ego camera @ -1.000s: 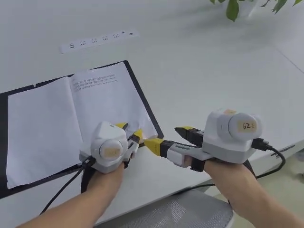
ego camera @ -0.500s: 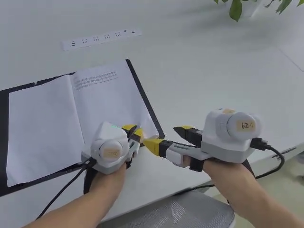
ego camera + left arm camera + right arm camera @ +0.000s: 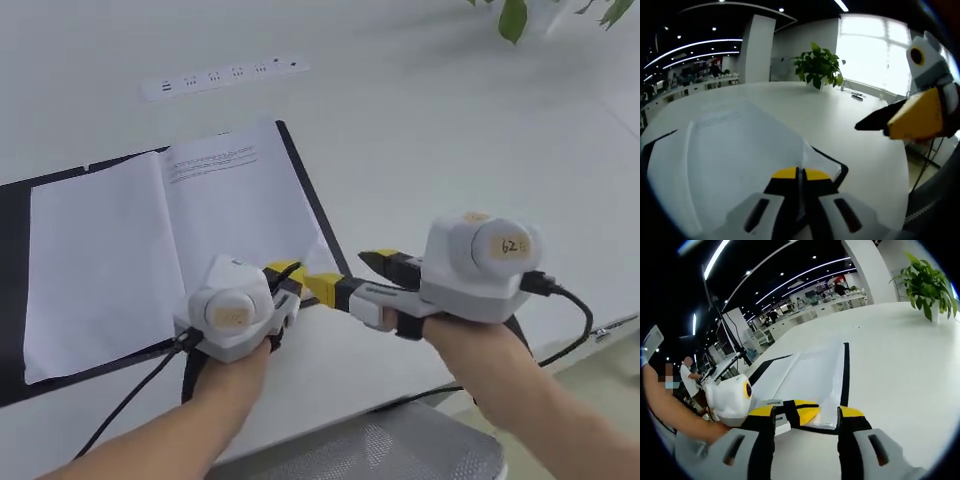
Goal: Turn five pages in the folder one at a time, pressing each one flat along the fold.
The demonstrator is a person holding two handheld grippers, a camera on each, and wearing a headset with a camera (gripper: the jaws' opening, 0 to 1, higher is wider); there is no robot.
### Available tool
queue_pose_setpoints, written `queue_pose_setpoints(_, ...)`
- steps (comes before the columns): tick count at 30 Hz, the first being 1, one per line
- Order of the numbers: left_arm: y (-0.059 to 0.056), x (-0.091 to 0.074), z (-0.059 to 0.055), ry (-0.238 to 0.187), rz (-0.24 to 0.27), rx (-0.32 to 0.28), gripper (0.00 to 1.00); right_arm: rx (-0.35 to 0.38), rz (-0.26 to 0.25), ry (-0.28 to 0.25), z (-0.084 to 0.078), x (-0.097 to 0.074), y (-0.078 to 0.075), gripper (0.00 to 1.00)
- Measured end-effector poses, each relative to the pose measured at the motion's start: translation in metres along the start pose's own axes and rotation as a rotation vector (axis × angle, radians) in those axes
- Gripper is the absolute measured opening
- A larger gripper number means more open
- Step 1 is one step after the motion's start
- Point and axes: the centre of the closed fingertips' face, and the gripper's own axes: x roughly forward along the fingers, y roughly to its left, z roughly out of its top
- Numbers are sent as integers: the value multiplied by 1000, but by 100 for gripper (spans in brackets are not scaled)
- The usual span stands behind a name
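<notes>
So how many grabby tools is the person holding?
2. The left hand-held gripper is at the near right corner of the folder. The right hand-held gripper is just beside it, over the white table.

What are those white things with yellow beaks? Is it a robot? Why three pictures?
No robot: a person holds two tools, each with a claw. One picture comes from a camera on the person's head; the round ones come from cameras on the tools. On the white table lies an open black folder. The left claw is shut and seems to pinch the corner of a page. The right claw is open, holding nothing.
</notes>
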Motion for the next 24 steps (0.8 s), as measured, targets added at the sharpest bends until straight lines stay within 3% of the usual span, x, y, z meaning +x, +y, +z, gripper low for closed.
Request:
queue_pose_setpoints(5,1,0,0,-5,4,2,1,-37,32,20,16,32,-11,36)
queue_pose_setpoints(9,2,0,1,-4,2,2,1,-50,45,87,7,49,-18,29)
queue_pose_setpoints(14,2,-1,1,-7,5,6,1,-44,43,127,-2,55,-20,29)
queue_pose_setpoints(24,2,0,2,-8,7,-2,1,-15,44,145,-8,59,-21,20)
